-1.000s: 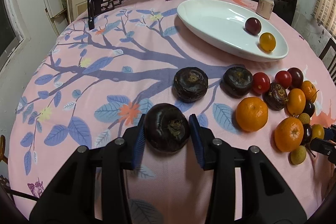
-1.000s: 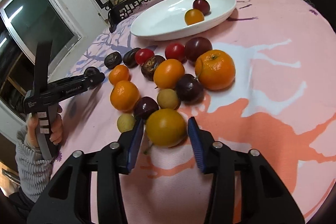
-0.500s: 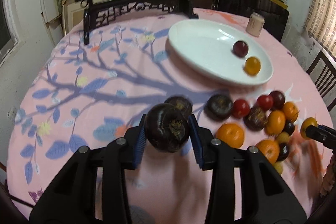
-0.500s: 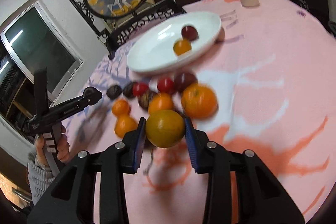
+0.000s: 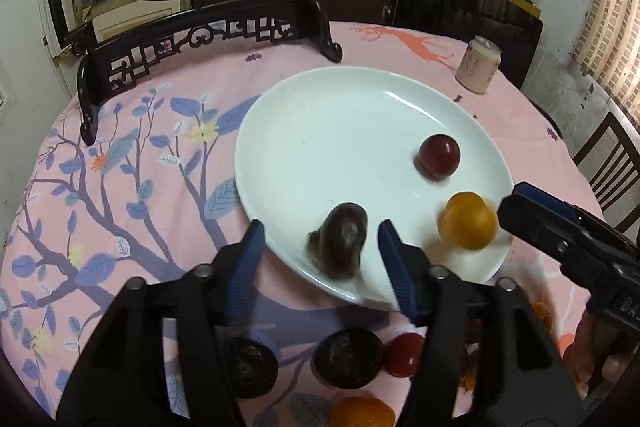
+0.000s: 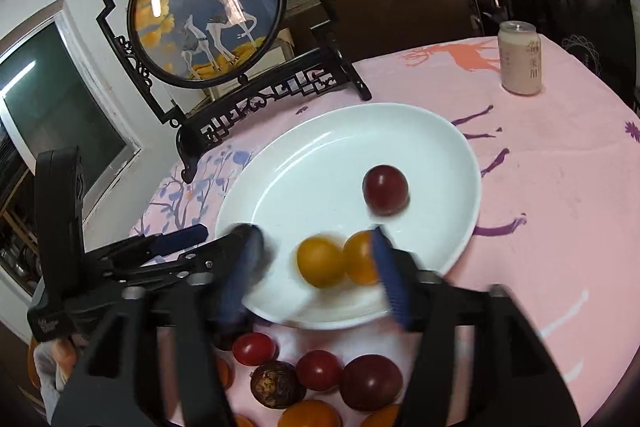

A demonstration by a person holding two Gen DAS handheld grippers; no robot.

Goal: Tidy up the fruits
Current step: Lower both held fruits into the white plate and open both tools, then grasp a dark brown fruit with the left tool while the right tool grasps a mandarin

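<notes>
A white oval plate (image 5: 328, 131) (image 6: 320, 163) sits on the pink tablecloth. My left gripper (image 5: 320, 259) is open over the plate's near rim; a dark brown fruit (image 5: 340, 243), blurred, lies between its fingers on the plate. My right gripper (image 6: 316, 267) is open; a yellow-orange fruit (image 6: 320, 261), blurred, sits free between its fingers beside another orange fruit (image 6: 360, 259). A dark red plum (image 5: 439, 157) (image 6: 385, 189) lies farther in. The right gripper (image 5: 568, 235) shows at the right in the left wrist view, next to the orange fruits (image 5: 466, 221).
Loose fruits lie on the cloth before the plate: dark ones (image 5: 348, 357), red tomatoes (image 6: 254, 347), oranges (image 5: 360, 413). A black carved stand with a round deer picture (image 6: 208, 11) stands behind the plate. A pale can (image 6: 520, 57) stands at the far right.
Both grippers carried their fruits forward over the plate and opened. The dark fruit and the yellow-orange fruit now lie loose on the plate.
</notes>
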